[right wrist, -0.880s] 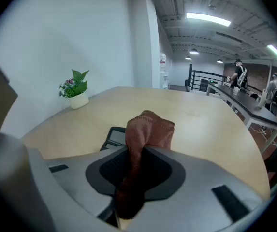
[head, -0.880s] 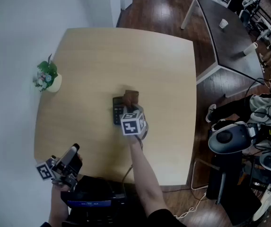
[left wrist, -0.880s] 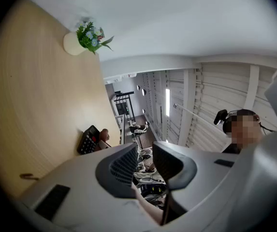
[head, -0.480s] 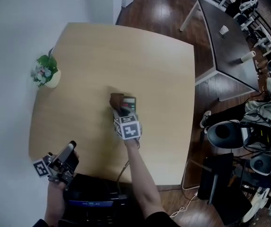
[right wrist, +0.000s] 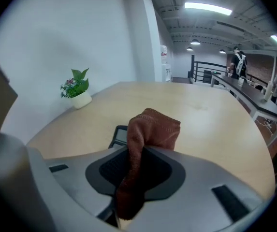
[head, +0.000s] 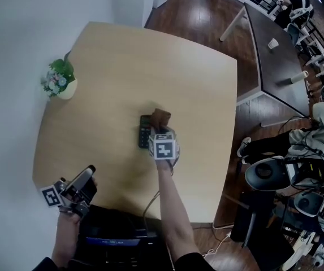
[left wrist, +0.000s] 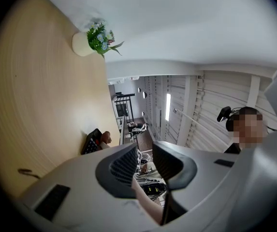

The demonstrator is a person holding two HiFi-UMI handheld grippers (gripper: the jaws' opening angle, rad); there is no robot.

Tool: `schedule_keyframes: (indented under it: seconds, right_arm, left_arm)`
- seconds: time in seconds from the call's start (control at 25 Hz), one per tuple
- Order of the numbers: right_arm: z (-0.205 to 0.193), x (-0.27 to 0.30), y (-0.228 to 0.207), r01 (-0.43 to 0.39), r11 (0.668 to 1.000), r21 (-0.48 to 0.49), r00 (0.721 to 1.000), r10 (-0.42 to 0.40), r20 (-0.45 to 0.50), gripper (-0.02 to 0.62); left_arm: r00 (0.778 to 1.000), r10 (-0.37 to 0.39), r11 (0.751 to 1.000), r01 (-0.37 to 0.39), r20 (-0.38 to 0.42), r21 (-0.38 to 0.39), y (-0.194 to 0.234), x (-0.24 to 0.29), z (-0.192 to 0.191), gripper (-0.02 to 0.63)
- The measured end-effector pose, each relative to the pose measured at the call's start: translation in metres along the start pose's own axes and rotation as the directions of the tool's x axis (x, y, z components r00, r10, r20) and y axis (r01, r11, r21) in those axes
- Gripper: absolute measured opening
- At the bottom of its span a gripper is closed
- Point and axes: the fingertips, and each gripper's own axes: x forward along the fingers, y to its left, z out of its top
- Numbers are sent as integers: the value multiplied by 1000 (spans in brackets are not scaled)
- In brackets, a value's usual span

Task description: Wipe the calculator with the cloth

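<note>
Potted plant (head: 60, 82): upper left of the head view, at the edge of the table (head: 150, 61). It is well apart from the work area and does not obstruct the wiping path.
Left hand-held gripper (head: 86, 175): lower left of the head view, at the near table edge. The jaws are slightly spread with nothing between them. Judged to be parked clear to leave the other hand room.
Calculator (head: 144, 132): centre of the head view, flat on the table. Neither tool restrains it.
Cloth (head: 162, 117): bunched over the calculator's upper-right end. The wad projects beyond the jaws, so fabric rather than pads meets the keys.
Right hand-held gripper (head: 160, 130): just right of centre, pitched downward, jaws pinching the cloth.
</note>
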Motion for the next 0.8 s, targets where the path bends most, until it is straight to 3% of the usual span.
schedule_keyframes:
  seconds: [0.2, 0.44, 0.56, 0.68, 0.8]
  right_arm:
    - [-2, 7, 52, -108, 989, -96, 993, 103, -59, 81]
    - [-7, 1, 110, -298, 942, -153, 952, 281, -122, 81]
    - [7, -14, 88, -243, 961, -132, 970, 243, -16, 81]
    - [18, -30, 28, -74, 992, -102, 993, 83, 87, 81]
    - [16, -38, -20, 54, 998, -45, 994, -50, 97, 81]
  left_arm:
    - [1000, 13, 1000, -13, 14, -1, -2, -1, -5, 95]
    - [999, 20, 1000, -20, 25, 0, 0, -6, -2, 95]
    - [999, 17, 1000, -17, 30, -1, 2, -8, 1, 95]
    - [999, 12, 1000, -12, 35, -4, 1, -6, 0, 95]
    - [999, 13, 1000, -13, 41, -10, 1, -7, -2, 95]
